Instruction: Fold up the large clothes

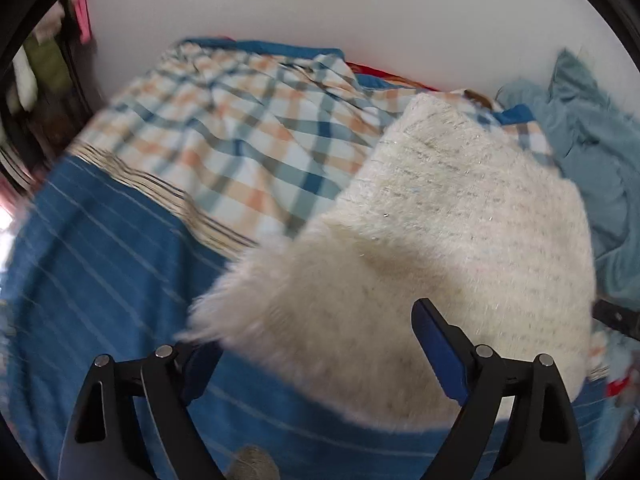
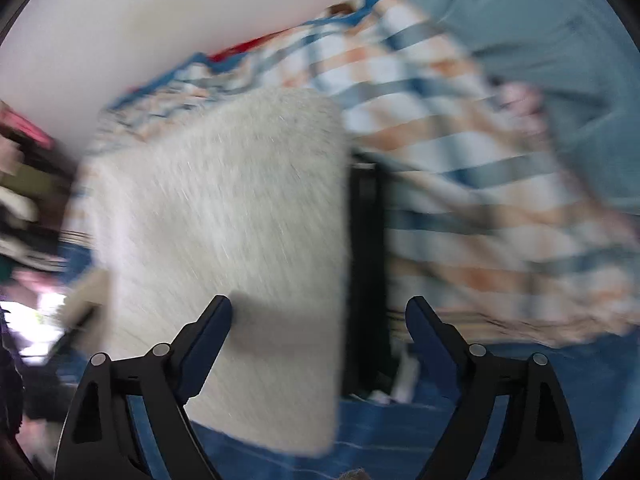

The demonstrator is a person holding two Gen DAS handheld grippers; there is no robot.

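A fluffy cream-white knit garment (image 1: pixel 432 240) lies folded into a rough rectangle on the bed. My left gripper (image 1: pixel 316 340) is open just above its near edge; the left finger is partly hidden under the fuzzy corner. In the right wrist view the same garment (image 2: pixel 224 240) fills the middle left, blurred by motion. My right gripper (image 2: pixel 320 316) is open and empty, with its left finger over the garment and its right finger beyond the garment's right edge.
A plaid blanket (image 1: pixel 240 128) and a blue striped sheet (image 1: pixel 100 264) cover the bed. A crumpled light-blue garment (image 1: pixel 592 152) lies at the right by the white wall. A dark upright object (image 2: pixel 366 264) shows beside the white garment.
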